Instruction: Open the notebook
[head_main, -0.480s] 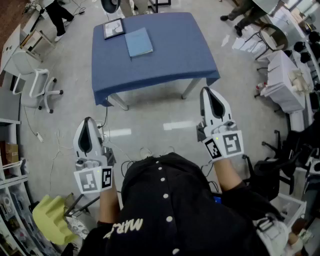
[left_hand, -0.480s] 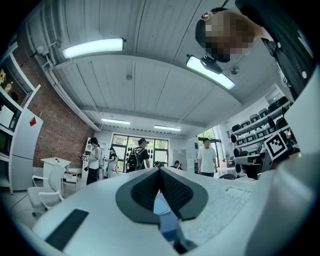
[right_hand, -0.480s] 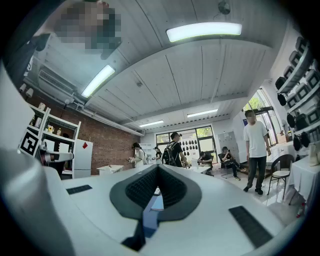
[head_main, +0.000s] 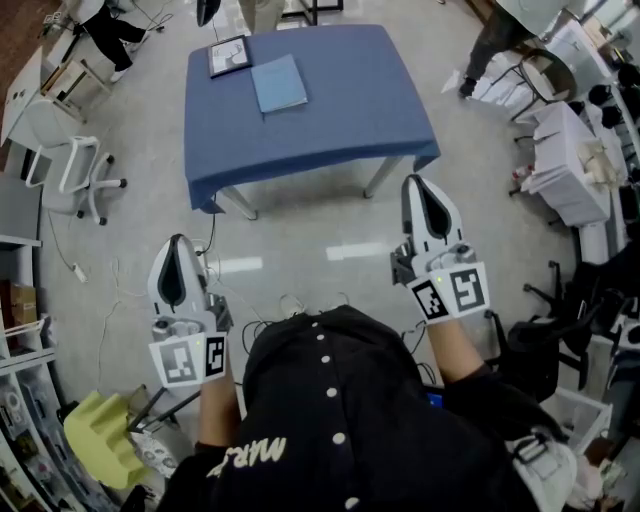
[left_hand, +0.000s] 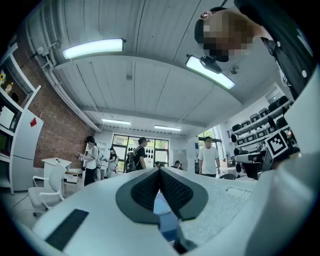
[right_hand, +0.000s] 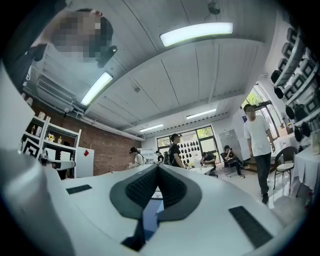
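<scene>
A closed light-blue notebook (head_main: 278, 83) lies on the blue-clothed table (head_main: 340, 110), toward its far left. Beside the notebook lies a dark framed board (head_main: 228, 56). Both grippers are held close to the person's body, well short of the table. In the head view my left gripper (head_main: 176, 242) sits at the lower left and my right gripper (head_main: 419, 184) at the right, near the table's front corner. The left gripper view shows my left gripper (left_hand: 160, 172) with its jaws together and nothing in them. The right gripper (right_hand: 158, 169) is likewise shut and empty in its own view.
A white chair (head_main: 78, 176) stands left of the table, and cables (head_main: 110, 290) trail over the floor. White-draped furniture (head_main: 572, 160) and a black chair (head_main: 590, 300) stand at the right. A yellow object (head_main: 105, 436) lies at the lower left. Several people stand farther back.
Both grippers have stayed where they were. A person walking past the table's far right corner has shifted a little.
</scene>
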